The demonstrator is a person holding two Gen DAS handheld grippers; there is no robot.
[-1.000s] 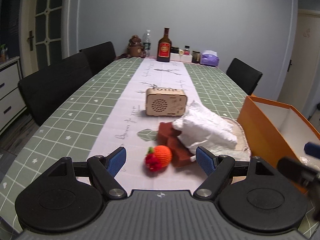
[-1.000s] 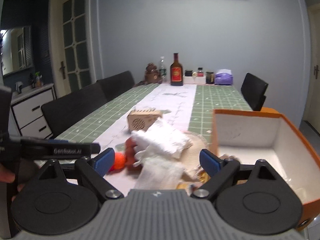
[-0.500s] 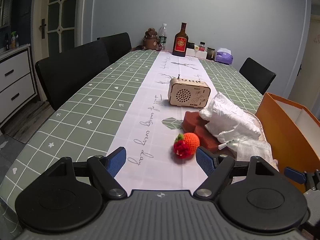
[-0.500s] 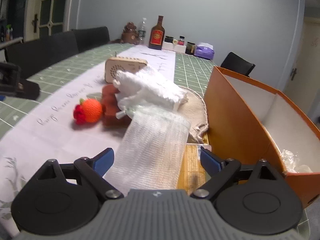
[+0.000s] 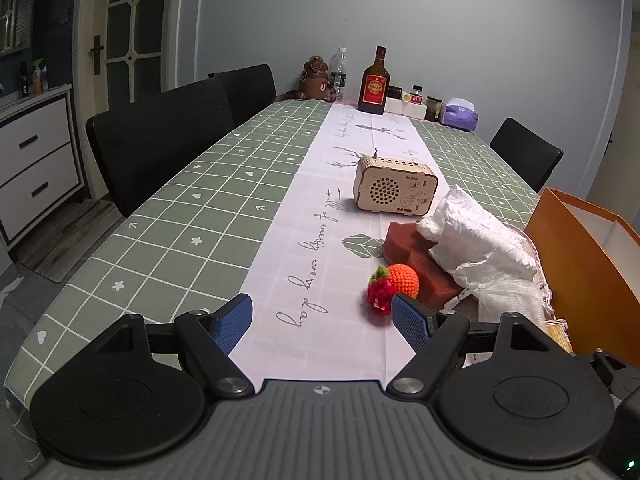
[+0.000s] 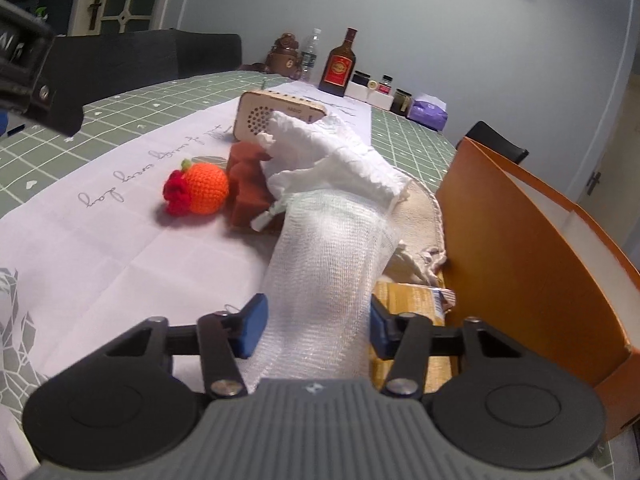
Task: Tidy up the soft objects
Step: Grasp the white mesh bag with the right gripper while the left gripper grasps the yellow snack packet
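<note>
On the white table runner lie an orange crochet fruit with a red tuft, a brown sponge, a crumpled white cloth and a white mesh cloth. My right gripper is low over the near end of the mesh cloth. Its jaws are closing, and both blue pads touch the cloth's sides. My left gripper hangs open over the runner near the table's front edge, holding nothing. The crochet fruit sits just beyond its right fingertip. In the right wrist view the fruit lies left of the sponge.
An open orange box stands at the right of the pile, beside a beige cloth and a yellow packet. A wooden radio stands behind the pile. Bottles and jars line the far end; black chairs flank the table.
My right gripper dropped toward the mesh cloth and its jaws narrowed from wide open onto the cloth. The left gripper shifted a little leftward and stayed open.
</note>
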